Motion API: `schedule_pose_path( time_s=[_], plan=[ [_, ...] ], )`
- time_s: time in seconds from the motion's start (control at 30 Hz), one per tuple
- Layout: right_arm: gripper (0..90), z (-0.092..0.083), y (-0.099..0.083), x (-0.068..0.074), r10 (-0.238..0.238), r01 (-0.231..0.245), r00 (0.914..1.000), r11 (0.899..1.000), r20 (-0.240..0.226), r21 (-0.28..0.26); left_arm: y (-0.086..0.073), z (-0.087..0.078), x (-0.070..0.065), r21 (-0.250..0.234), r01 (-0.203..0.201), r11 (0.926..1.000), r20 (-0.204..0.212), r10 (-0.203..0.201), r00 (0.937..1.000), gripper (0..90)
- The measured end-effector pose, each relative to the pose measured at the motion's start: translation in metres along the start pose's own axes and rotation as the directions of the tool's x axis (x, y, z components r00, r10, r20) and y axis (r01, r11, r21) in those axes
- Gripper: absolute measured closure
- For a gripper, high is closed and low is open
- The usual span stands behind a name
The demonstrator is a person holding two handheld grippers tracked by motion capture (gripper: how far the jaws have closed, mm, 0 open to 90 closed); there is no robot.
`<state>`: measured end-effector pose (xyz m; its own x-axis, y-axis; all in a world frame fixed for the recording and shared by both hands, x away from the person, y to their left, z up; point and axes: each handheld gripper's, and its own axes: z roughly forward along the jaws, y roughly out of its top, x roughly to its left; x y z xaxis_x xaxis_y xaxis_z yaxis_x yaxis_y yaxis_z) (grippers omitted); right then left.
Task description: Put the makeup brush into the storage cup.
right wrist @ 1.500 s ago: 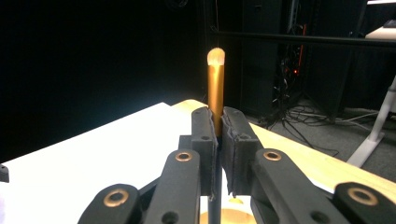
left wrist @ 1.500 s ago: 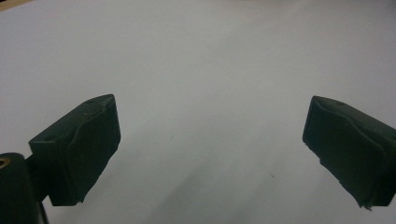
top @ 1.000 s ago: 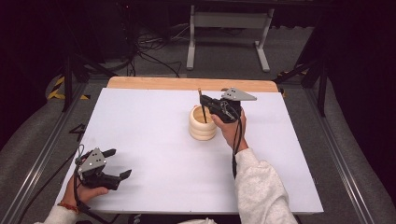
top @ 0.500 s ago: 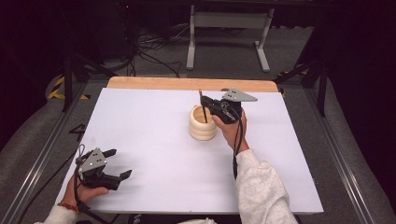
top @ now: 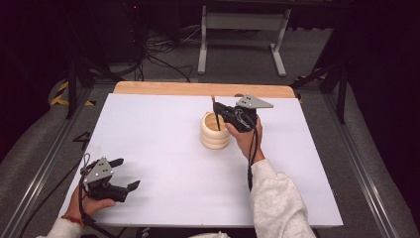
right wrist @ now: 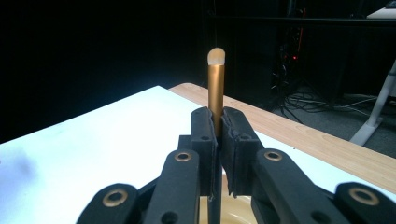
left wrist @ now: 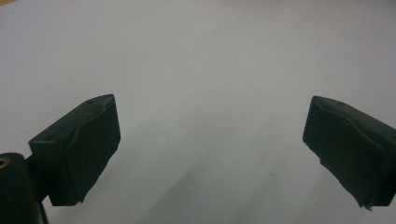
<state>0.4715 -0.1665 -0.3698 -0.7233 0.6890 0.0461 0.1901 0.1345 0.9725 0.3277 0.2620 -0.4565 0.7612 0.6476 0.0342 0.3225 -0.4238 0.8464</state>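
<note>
A cream ribbed cup (top: 215, 132) stands near the middle of the white board (top: 163, 163). My right gripper (top: 221, 113) hovers over its right rim, shut on a thin upright brush (top: 215, 110). In the right gripper view the brush (right wrist: 215, 84) shows a gold ferrule with a pale tip above the pads, its dark handle running down into the cup (right wrist: 233, 210). My left gripper (top: 125, 173) rests at the board's near left corner, open with nothing between its fingers (left wrist: 79, 149). The left gripper (left wrist: 210, 140) looks onto bare white board.
A wooden strip (top: 203, 89) runs along the far edge of the board. Beyond it lie cables (top: 158, 59) and a white stand (top: 242, 34) on the floor. Metal rails (top: 44, 158) flank the table's sides.
</note>
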Motion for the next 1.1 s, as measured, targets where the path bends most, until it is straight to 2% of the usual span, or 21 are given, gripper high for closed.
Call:
schedule_pose_path(
  time_s=[0.2,0.47,0.73,0.87,0.97,1.1],
  plan=[
    [82.5,-0.0005,-0.0014,-0.0017,0.023,-0.023,0.9997,1.000,-0.004,-0.005,-0.0003,0.0001,0.0003,0.004,-0.003,1.0000,-0.002,0.003,1.0000,4.8],
    [80.7,-0.0030,-0.0012,-0.0024,0.019,-0.019,0.9998,1.000,0.001,-0.006,-0.0006,0.0007,-0.0004,0.011,0.003,0.9999,0.002,-0.003,1.0000,4.9],
    [77.2,-0.0037,-0.0013,-0.0009,-0.013,0.013,0.9999,1.000,0.004,0.021,-0.0013,0.0007,0.0002,0.012,-0.001,0.9999,0.002,0.001,1.0000,4.8],
    [69.2,-0.0052,-0.0007,-0.0009,-0.014,0.014,0.9998,1.000,0.011,0.019,-0.0012,0.0004,0.0001,0.012,-0.003,0.9999,0.003,0.003,1.0000,4.8],
    [55.3,-0.0060,-0.0003,-0.0009,-0.005,0.005,1.0000,1.000,0.000,0.027,-0.0014,0.0004,0.0003,0.013,-0.004,0.9999,0.003,0.004,1.0000,4.8],
    [48.5,-0.0062,-0.0008,0.0001,-0.011,0.011,0.9999,0.999,0.006,0.036,-0.0012,0.0005,0.0001,0.013,-0.003,0.9999,0.002,0.003,1.0000,4.8]
  ],
)
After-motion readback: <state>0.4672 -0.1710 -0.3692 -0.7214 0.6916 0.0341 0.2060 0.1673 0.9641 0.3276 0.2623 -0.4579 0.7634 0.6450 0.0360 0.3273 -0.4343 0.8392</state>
